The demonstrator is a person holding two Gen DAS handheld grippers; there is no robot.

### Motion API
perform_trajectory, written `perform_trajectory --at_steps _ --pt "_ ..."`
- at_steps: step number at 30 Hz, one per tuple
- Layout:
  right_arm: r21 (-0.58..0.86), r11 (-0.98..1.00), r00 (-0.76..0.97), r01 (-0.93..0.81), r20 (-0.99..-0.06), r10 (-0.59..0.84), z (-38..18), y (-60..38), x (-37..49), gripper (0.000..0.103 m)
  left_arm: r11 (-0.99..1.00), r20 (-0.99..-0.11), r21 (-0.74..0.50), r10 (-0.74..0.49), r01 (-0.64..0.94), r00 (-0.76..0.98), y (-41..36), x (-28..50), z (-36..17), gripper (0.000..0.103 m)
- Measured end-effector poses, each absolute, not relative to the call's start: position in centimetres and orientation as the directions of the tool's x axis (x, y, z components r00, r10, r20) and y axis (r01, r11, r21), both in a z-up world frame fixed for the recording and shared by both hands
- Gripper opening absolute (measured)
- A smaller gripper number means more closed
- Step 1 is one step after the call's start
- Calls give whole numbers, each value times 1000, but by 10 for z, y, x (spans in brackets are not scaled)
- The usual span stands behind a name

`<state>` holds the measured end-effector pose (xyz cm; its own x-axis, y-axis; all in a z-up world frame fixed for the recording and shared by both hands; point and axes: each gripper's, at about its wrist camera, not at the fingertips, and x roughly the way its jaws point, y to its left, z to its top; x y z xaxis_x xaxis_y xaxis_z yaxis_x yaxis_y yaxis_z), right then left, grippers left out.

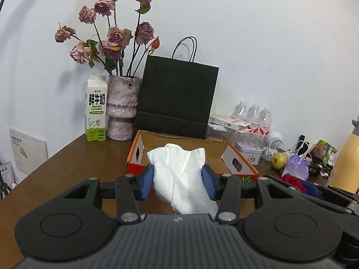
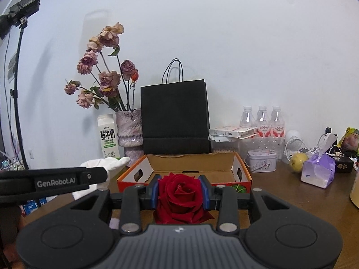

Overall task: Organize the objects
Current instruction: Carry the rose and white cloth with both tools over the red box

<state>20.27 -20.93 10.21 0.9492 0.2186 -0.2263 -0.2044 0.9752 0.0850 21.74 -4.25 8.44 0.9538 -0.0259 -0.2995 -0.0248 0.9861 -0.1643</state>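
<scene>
Just in front of the open cardboard box [image 1: 179, 142] on the brown table [image 1: 67, 163], the left gripper [image 1: 178, 179] pinches a crumpled white tissue [image 1: 179, 172] between its blue pads. Alongside, the right gripper [image 2: 181, 191] clamps a red rose [image 2: 181, 196], its bloom squeezed between the pads, near the box's front wall.

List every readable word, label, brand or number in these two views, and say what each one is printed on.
"鲜牛奶" and "FRESH MILK": on the white-and-green milk carton beside the mottled purple vase.
"GenRobot.AI": on the side of the black left gripper, seen from the right wrist view.
Red labels on the clear plastic water bottles: characters too blurred to read.
White wall sign: too small.
</scene>
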Motion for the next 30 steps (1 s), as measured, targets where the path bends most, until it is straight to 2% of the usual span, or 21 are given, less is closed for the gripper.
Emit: perform_trajectory --at_steps 30 --pt "109 977 945 -185 -252 207 123 -194 337 34 966 -303 -227 47 -120 952 -43 344 110 48"
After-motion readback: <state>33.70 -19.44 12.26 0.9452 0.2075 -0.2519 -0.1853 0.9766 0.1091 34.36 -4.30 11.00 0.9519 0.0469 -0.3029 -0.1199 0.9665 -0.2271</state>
